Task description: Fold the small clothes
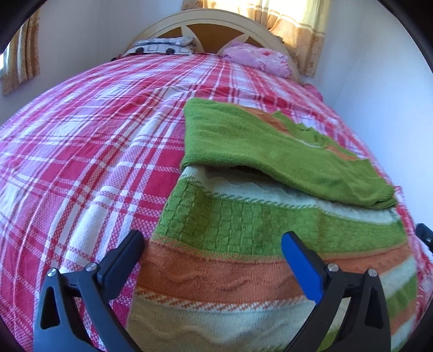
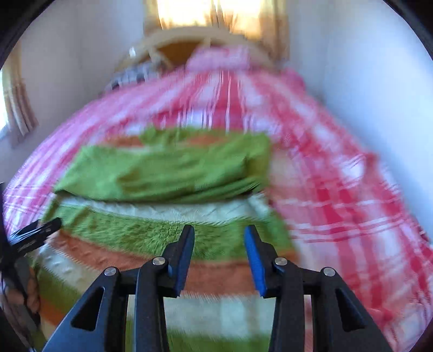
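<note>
The left tongs (image 1: 212, 247) gape wide and empty over the near left edge of the striped knit sweater (image 1: 243, 265). The right tongs (image 2: 219, 243) stand partly apart, gripping nothing, above its orange band. The sweater lies on the pink plaid bed (image 1: 89, 151), green sleeves folded across, wooden headboard (image 1: 208, 21) and curtained window (image 1: 297, 27) far behind.

The right wrist view is all blurry. The sweater (image 1: 270, 216) runs off the near edge there.

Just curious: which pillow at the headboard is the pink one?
The pink pillow on the right; the left pillow is white with dark squares.
</note>
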A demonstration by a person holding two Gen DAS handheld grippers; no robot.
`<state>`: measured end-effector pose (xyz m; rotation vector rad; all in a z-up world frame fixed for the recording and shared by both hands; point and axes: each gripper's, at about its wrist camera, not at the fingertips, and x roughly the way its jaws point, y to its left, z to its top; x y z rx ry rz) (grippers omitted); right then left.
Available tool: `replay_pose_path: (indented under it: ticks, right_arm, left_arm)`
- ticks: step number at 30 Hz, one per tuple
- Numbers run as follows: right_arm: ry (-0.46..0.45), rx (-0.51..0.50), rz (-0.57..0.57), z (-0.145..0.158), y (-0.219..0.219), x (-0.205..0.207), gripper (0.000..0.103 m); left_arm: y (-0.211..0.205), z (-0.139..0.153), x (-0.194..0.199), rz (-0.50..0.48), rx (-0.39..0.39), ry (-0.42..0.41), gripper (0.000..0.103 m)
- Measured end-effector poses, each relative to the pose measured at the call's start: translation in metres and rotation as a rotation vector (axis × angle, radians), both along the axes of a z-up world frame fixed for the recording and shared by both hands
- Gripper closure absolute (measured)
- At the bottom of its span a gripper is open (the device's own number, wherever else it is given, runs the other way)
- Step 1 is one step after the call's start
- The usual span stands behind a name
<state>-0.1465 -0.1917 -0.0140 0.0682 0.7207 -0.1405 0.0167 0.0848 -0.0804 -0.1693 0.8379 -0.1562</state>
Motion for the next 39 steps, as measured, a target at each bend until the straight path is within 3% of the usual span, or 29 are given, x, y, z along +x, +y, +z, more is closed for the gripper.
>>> replay_pose_path:
  ticks: [4, 10, 18, 21, 24, 26, 30, 34, 39]
  right_arm:
    - [-0.113, -0.097, 0.037, 0.033, -0.001, -0.075, 0.041]
    - [-0.147, -0.069, 0.108, 0.054, -0.017, -0.14, 0.041]
    - [-0.12, -0.006, 0.201, 0.021, -0.008, -0.171, 0.041]
    - [-0.088, -0.033, 0.229, 0.014, -0.001, -0.188, 0.041]
    - [-0.055, -0.032, 0.239, 0.005, -0.001, -0.209, 0.041]
    - [-0.031, -0.035, 0.233, -0.004, -0.003, -0.224, 0.041]
    - [0.002, 0.0, 0.217, -0.017, -0.013, -0.239, 0.041]
    - [0.009, 0.028, 0.197, -0.026, -0.023, -0.242, 0.041]
    - [0.047, 0.072, 0.189, -0.042, -0.027, -0.244, 0.041]
  left_arm:
    - [0.013, 0.008, -0.021, -0.101, -0.016, 0.02, 0.0]
    - [0.048, 0.023, -0.094, -0.187, 0.041, -0.039, 0.0]
    - [0.074, 0.012, -0.184, -0.308, -0.01, -0.034, 0.0]
    - [0.078, 0.005, -0.196, -0.318, -0.052, -0.016, 0.001]
    - [0.078, -0.007, -0.205, -0.314, -0.098, 0.025, 0.015]
    - [0.075, -0.008, -0.211, -0.302, -0.082, 0.007, 0.018]
    - [0.069, -0.004, -0.222, -0.343, -0.129, 0.009, 0.027]
    - [0.061, -0.006, -0.235, -0.361, -0.095, -0.004, 0.027]
    - [0.067, -0.008, -0.244, -0.351, -0.147, 0.001, 0.027]
